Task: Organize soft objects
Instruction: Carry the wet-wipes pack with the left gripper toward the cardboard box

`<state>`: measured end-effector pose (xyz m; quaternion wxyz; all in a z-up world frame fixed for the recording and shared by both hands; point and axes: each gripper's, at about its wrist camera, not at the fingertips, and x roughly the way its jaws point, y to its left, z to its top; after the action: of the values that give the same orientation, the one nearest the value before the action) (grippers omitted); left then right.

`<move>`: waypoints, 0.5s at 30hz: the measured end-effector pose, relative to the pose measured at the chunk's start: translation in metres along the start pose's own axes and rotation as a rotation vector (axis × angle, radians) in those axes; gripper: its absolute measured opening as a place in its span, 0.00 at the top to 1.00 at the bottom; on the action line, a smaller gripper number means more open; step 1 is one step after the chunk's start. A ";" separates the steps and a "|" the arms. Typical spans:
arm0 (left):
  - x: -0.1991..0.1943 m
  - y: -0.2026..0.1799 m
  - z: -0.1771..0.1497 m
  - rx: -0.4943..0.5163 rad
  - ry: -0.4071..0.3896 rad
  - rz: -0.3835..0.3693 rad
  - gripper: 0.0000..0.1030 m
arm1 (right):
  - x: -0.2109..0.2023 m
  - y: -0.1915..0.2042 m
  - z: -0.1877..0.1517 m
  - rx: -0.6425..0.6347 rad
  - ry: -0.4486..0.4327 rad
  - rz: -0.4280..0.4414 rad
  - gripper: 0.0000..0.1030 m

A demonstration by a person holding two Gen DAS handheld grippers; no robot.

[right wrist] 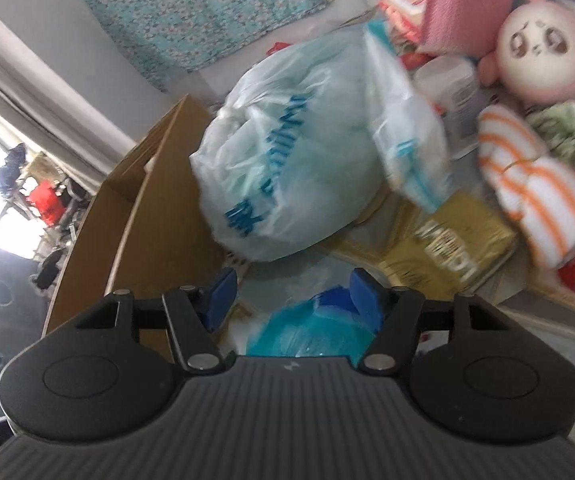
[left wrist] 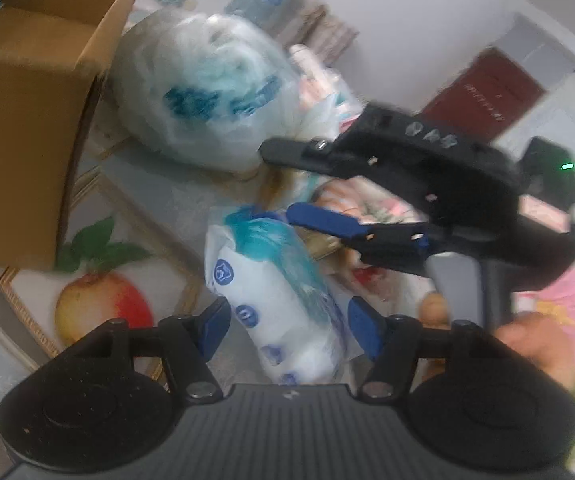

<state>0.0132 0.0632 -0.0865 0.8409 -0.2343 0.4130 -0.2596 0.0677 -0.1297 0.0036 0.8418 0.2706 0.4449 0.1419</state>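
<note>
1. Left gripper (left wrist: 289, 328) is spread, its pads either side of the small bag (left wrist: 283, 304) without pressing it.
2. Right gripper (left wrist: 277, 184) is spread, empty.
3. Big bag (right wrist: 287, 168) lies farther off, right of the box (right wrist: 143, 216).

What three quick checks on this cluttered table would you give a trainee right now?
1. True or false: the left gripper has its jaws pressed shut on the small white bag with teal stuffing.
2. What stands left of the big knotted plastic bag in the left wrist view?
A. a cardboard box
B. a metal bucket
C. a laundry basket
3. Fill in: in the right wrist view, beside the pink plush doll lies a rolled cloth with white and ______ stripes.

Key: 1 false, the jaws stand apart with the bag lying between them; 2 A, the cardboard box; 3 orange.
</note>
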 end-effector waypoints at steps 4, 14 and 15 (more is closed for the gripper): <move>0.009 0.008 -0.003 -0.032 0.018 -0.007 0.43 | 0.002 -0.010 -0.003 0.028 0.007 0.024 0.37; 0.020 0.006 0.009 -0.017 0.015 0.014 0.52 | -0.026 -0.064 -0.003 0.127 0.072 0.129 0.42; 0.021 0.007 0.013 -0.009 0.013 0.018 0.52 | -0.027 -0.068 -0.006 0.130 0.085 0.144 0.45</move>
<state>0.0364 0.0571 -0.0960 0.8393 -0.2329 0.4218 -0.2518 0.0475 -0.1958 -0.0206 0.7905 0.3494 0.4681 0.1841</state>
